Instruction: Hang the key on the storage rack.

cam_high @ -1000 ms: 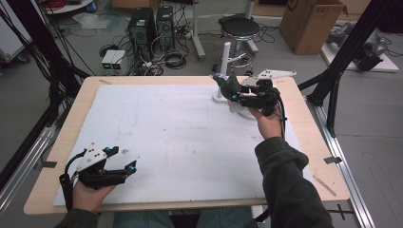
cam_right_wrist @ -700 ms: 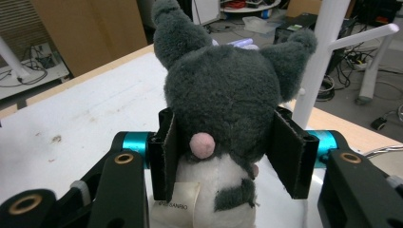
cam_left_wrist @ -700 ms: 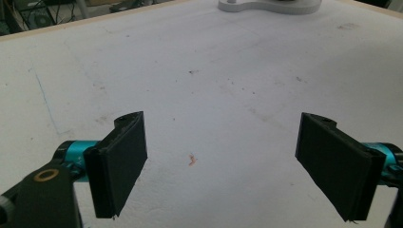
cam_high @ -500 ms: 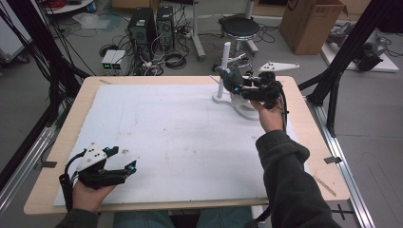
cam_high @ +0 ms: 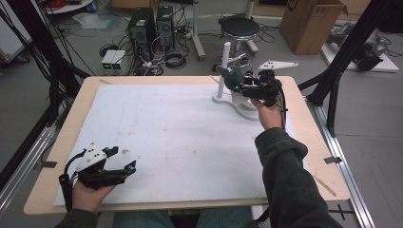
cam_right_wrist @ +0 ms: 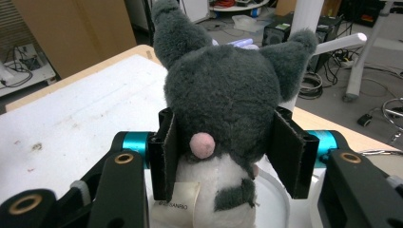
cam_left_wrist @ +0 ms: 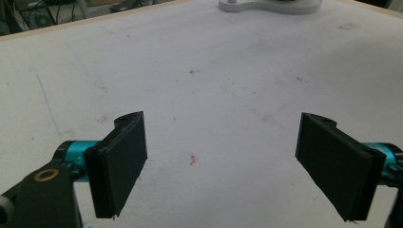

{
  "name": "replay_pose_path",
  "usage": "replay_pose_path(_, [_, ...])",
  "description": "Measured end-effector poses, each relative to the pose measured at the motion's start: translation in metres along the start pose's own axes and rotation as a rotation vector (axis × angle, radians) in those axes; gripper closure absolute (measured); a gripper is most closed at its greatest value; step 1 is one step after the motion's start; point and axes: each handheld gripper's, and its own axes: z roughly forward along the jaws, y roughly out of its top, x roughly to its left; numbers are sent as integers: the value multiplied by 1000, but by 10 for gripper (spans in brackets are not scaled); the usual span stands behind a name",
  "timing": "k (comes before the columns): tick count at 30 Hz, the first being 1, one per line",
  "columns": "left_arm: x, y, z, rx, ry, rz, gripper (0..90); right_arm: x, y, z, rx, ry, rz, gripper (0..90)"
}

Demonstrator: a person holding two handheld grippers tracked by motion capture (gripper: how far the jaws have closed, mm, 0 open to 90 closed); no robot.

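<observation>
Right gripper view: right hand-held gripper [cam_right_wrist: 223, 156] clamps grey plush toy [cam_right_wrist: 223, 95] above white stand [cam_right_wrist: 275, 199].

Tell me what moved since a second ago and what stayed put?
The right claw, shut on the grey plush toy, shifted a little toward the white post of the stand at the table's far right. The left claw stayed open near the front left corner. Nothing was picked up or dropped.

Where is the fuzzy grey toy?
The grey plush toy is squeezed in the right claw, at the table's far right in the high view, beside the white stand.
</observation>
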Motion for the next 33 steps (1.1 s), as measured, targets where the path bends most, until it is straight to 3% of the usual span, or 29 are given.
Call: replay_pose_path(33, [1,0,-1,0,1,2,180,-15,-11,19,53,-29,29,490])
